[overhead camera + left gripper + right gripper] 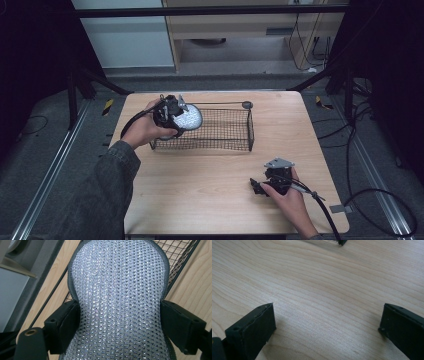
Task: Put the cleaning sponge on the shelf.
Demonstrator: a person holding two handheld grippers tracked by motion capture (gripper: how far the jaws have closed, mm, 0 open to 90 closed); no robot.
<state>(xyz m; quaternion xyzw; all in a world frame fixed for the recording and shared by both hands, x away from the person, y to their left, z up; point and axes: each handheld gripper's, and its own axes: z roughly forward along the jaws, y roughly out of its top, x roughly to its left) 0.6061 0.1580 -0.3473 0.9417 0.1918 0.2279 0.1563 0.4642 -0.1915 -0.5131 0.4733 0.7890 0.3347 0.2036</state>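
The left gripper (172,117) clamps a silver sequinned pad (187,117) by its narrow waist, both jaws pressing its sides, at the 9 o'clock end of the wire basket (235,145). The pad hangs over the basket's left rim, not yet inside. To place it well, carry it toward 3 o'clock until it clears the rim, lower it flat to the mesh floor, then release. The pad looks soft; keep the squeeze light. The right gripper (260,187) rests on the table (200,190) at 5 o'clock, jaws wide and empty.
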